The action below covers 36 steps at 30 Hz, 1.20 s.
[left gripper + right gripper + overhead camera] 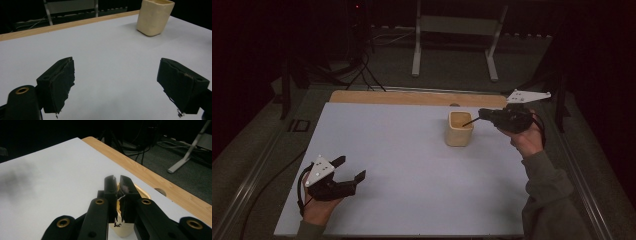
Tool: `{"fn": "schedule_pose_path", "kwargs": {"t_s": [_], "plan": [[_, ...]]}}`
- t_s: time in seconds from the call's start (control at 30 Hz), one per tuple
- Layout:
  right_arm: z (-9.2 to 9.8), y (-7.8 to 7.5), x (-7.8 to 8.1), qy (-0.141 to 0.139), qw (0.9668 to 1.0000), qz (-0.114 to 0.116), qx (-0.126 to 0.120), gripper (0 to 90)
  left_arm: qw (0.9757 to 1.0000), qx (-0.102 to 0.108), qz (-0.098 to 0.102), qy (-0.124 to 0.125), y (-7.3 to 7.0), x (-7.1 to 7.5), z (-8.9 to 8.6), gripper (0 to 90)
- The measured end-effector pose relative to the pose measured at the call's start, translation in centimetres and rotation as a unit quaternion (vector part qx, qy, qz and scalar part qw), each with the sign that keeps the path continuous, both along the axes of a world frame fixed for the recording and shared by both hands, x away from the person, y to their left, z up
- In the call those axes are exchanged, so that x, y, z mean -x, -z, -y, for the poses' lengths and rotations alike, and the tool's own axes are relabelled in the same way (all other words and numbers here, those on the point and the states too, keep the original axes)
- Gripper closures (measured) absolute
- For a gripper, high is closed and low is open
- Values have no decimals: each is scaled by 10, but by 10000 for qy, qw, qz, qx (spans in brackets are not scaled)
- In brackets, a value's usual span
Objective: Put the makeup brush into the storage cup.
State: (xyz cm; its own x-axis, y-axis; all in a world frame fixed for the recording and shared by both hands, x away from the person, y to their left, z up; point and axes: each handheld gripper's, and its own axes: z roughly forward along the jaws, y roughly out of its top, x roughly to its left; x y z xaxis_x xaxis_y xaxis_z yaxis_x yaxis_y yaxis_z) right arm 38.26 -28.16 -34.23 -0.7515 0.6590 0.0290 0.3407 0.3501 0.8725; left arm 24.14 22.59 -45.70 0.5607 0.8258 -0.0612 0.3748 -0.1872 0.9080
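The cup [459,129] stands near the table's [402,150] far right corner. It looks light, stiff and smooth; a grip across its rim should suit. The right gripper [482,116] hovers over the rim, jaws clenched, perhaps on a thin stick whose tip the high view shows. The left gripper [349,169], near the front left corner, gapes empty; its view shows the cup's full side.

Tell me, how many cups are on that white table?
1: a cream cup stands toward the far right of the table, beside the right gripper.
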Motion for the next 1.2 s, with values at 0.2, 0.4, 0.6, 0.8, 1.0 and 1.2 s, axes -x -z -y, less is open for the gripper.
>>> {"fn": "schedule_pose_path", "kwargs": {"t_s": [0.2, 0.4, 0.6, 0.8, 1.0, 1.2], "plan": [[3, 1, -3, 161, 9999, -12, 21, 851, 10000, 5, 3, 3, 0, 0, 0, 158], [3, 2, -4, 180, 9998, -29, 54, 851, 10000, 5, -5, 1, 0, 0, 1, 158], [2, 4, -6, 207, 9997, -43, 89, 851, 10000, 2, -5, 0, 1, 0, 2, 158], [-1, 7, -9, 245, 9995, -74, 177, 851, 10000, -16, -14, 7, 1, 0, 2, 158], [-4, 10, -13, 274, 9992, -117, 254, 851, 10000, -12, -14, 10, 1, 0, 2, 158], [-5, 13, -16, 308, 9990, -154, 277, 851, 10000, -11, -16, 15, 1, -1, 2, 158]]}}
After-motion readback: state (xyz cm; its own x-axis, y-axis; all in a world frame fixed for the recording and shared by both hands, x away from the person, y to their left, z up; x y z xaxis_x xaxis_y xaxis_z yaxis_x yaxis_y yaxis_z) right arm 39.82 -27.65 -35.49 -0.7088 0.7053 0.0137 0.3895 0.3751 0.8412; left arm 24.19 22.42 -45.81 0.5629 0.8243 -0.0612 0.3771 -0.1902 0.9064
